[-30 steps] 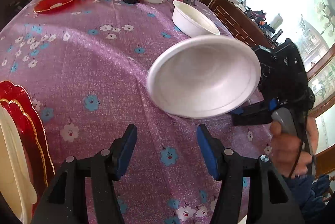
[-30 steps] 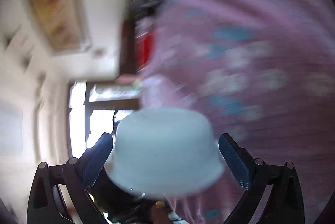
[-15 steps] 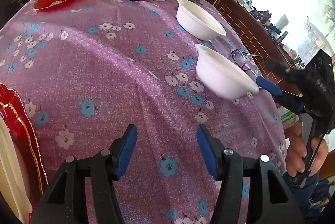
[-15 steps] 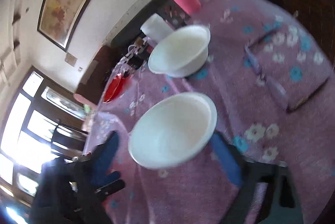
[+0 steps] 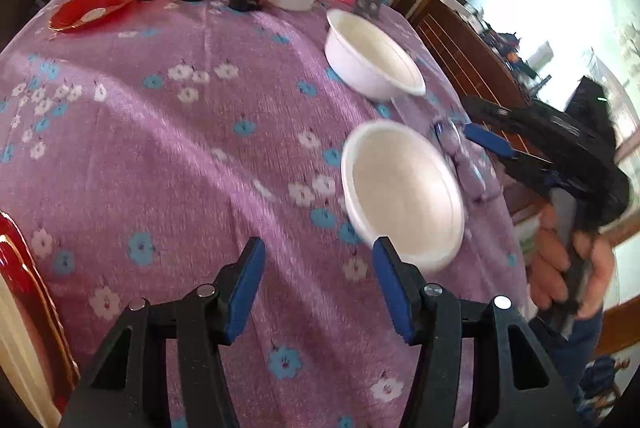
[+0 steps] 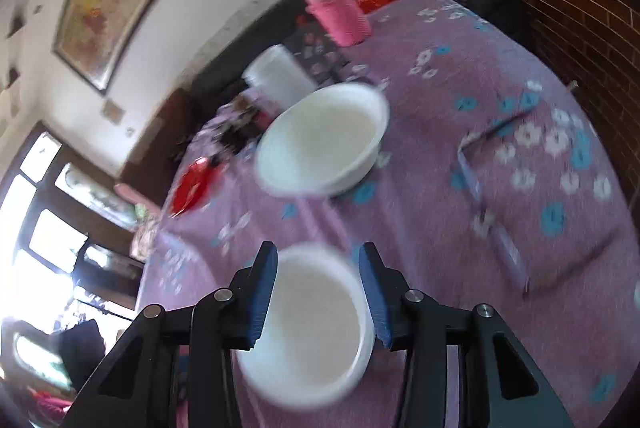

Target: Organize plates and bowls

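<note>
Two white bowls in view: near bowl (image 6: 316, 328) upright on the counter (image 5: 160, 155), lying between the fingers of the right gripper (image 6: 318, 302), which look wide and not pressing its rim, though blur leaves contact uncertain; far bowl (image 6: 324, 143) straight ahead along those fingers, near. Left gripper (image 5: 318, 286) wide and empty, near bowl ahead and to its right. Right hand nearer, probably for nesting the bowls. One red plate (image 5: 94, 5) far off; red-rimmed plates (image 5: 24, 292) at left edge, number unclear.

Blown-out window glare, motion blur
</note>
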`<action>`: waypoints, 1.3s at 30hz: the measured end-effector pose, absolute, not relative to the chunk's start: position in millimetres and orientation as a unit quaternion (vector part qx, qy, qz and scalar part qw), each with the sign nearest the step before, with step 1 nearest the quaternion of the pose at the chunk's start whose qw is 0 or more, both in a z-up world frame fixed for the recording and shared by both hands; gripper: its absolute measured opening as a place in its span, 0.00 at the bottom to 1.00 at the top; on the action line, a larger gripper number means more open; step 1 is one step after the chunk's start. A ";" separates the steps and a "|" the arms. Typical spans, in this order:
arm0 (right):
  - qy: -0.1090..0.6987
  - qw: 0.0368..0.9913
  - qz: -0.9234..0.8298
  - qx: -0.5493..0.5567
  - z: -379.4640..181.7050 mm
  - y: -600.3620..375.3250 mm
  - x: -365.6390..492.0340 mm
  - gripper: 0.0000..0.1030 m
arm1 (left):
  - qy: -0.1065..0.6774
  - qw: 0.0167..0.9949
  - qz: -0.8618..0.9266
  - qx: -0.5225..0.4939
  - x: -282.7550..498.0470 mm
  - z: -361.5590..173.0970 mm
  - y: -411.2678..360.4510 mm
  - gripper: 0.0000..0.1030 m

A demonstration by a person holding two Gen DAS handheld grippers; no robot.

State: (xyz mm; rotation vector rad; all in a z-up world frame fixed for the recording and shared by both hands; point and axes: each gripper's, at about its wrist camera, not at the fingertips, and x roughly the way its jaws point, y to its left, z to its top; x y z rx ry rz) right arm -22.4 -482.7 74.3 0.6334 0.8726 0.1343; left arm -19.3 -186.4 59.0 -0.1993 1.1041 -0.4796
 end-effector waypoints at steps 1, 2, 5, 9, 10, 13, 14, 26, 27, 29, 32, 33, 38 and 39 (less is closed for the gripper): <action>0.427 0.849 0.052 0.306 70.3 -487.5 -4.1 0.45 | 0.516 0.821 -0.225 -0.097 -13.8 64.5 -186.6 0.53; 0.435 0.844 0.044 0.309 67.0 -490.9 10.0 0.45 | 0.514 0.823 -0.221 -0.100 -7.1 70.0 -186.8 0.53; 0.443 0.836 0.023 0.322 60.0 -500.9 38.9 0.45 | 0.510 0.829 -0.203 -0.108 18.8 86.6 -187.5 0.53; 0.453 0.828 0.006 0.331 51.4 -514.2 68.1 0.45 | 0.513 0.828 -0.193 -0.122 58.7 96.2 -199.6 0.53; 0.459 0.827 0.005 0.325 49.2 -514.7 75.2 0.44 | 0.515 0.825 -0.194 -0.126 68.7 95.4 -204.1 0.53; 0.477 0.815 0.013 0.330 35.3 -517.5 91.9 0.19 | 0.522 0.818 -0.193 -0.143 94.8 85.2 -213.6 0.53; 0.486 0.809 0.015 0.329 30.5 -516.2 94.6 0.12 | 0.523 0.818 -0.189 -0.146 101.3 80.4 -215.9 0.53; 0.489 0.810 0.094 0.309 43.2 -475.7 72.7 0.06 | 0.542 0.802 -0.184 -0.170 132.3 43.1 -218.9 0.25; 0.490 0.809 0.103 0.310 45.2 -471.1 71.1 0.06 | 0.543 0.800 -0.189 -0.173 132.2 43.6 -218.7 0.06; 0.488 0.807 0.114 0.313 50.0 -463.7 66.0 0.06 | 0.539 0.804 -0.185 -0.171 128.7 47.7 -215.3 0.07; 0.486 0.807 0.128 0.311 54.0 -451.9 54.4 0.06 | 0.524 0.822 -0.165 -0.151 110.9 60.4 -210.0 0.07; 0.484 0.809 0.131 0.308 56.1 -447.3 48.8 0.06 | 0.516 0.830 -0.159 -0.141 100.7 66.5 -208.0 0.07; 0.454 0.828 0.153 0.292 73.2 -428.2 21.8 0.06 | 0.481 0.850 -0.164 -0.140 66.7 86.5 -188.5 0.07; 0.443 0.836 0.156 0.284 78.6 -423.1 16.3 0.06 | 0.470 0.855 -0.164 -0.146 60.1 91.2 -181.6 0.07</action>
